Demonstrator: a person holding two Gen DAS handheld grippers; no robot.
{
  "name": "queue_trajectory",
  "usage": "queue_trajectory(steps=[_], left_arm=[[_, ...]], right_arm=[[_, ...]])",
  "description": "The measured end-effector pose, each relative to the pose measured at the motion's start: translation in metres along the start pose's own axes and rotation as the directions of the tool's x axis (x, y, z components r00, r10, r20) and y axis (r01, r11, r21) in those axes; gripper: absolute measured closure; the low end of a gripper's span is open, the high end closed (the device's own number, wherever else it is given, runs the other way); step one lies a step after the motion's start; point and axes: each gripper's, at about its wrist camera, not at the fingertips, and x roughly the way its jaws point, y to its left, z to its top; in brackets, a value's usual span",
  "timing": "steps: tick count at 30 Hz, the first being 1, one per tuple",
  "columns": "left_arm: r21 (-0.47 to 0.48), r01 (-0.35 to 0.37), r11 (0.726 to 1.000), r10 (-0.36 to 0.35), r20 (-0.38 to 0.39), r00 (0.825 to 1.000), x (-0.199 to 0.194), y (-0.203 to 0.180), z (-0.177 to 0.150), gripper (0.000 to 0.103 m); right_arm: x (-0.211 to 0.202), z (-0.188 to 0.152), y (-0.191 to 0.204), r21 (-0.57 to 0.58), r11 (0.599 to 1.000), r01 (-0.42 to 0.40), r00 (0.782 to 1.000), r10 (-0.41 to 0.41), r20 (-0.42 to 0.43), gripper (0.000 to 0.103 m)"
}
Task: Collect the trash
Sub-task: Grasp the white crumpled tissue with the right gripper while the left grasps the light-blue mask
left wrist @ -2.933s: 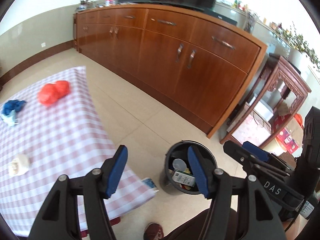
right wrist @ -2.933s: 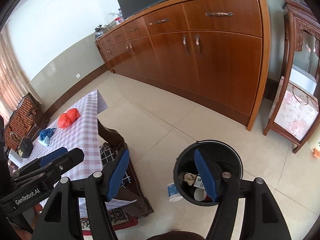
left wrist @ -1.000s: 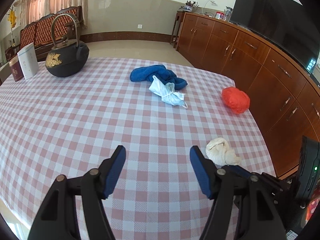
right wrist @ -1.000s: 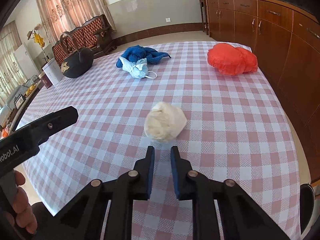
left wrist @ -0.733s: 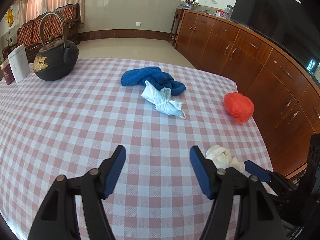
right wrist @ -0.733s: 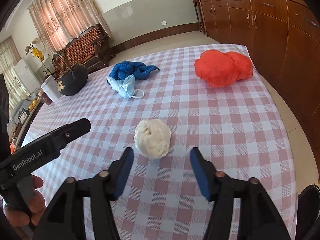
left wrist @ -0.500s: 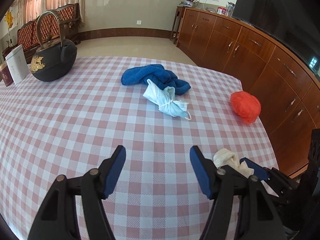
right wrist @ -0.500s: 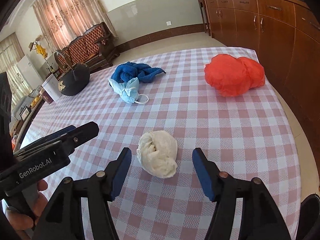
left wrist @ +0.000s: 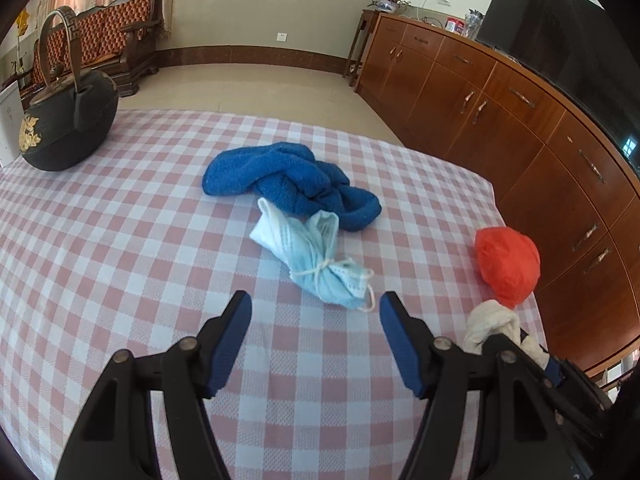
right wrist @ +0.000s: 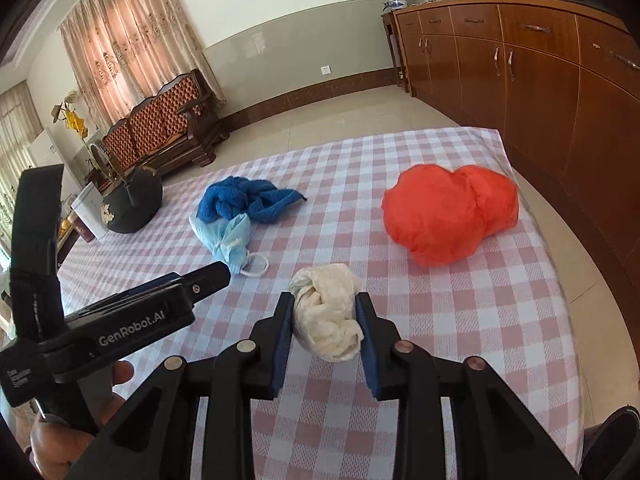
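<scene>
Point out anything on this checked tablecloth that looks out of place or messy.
Litter lies loose on the pink checked tablecloth: a knotted pale blue face mask against a rumpled blue towel, and a crumpled orange plastic bag near the edge. Nothing looks spilled or broken.

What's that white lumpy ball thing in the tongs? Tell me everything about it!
The white wad looks like crumpled, cream-coloured tissue or thin cloth, twisted into a soft lump with folds and a knot-like bulge on top. It sits on the pink checked tablecloth, near the table's edge, just in front of the orange bag without touching it. The right tongs are shut on it, one blue pad on each side.
</scene>
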Motion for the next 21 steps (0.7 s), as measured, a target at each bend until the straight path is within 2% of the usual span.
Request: queue_trajectory(steps=[5,8,9,11,17,21], left_arm=[[-0.027,-0.005,1.0,0.004,-0.017,1.0,0.022,0.0,0.009,0.035],[0.0,-0.026,1.0,0.026,0.006,1.0,0.023,-0.004,0.009,0.037],[0.0,-0.018,1.0,0.018,0.01,1.0,0.023,-0.004,0.008,0.041],[0.0,-0.024,1.0,0.024,0.018,1.0,0.022,-0.001,0.008,0.063],[-0.006,-0.013,1.0,0.014,0.037,0.999,0.012,0.007,0.004,0.075],[0.026,0.002,1.0,-0.003,0.041,0.999,-0.004,0.005,-0.006,0.077]], right_arm=[[0.006,0.013,-0.002,0.006,1.0,-0.006,1.0,0.006,0.012,0.07],[0.01,0.014,-0.003,0.01,1.0,-0.01,1.0,0.01,0.006,0.07],[0.011,0.014,-0.003,0.013,1.0,-0.015,1.0,0.015,0.003,0.07],[0.012,0.013,-0.002,0.011,1.0,-0.019,1.0,0.019,-0.001,0.07],[0.013,0.009,0.0,0.022,0.999,-0.037,0.999,0.037,-0.013,0.07],[0.008,0.008,0.004,0.015,0.999,-0.034,0.999,0.034,-0.011,0.07]])
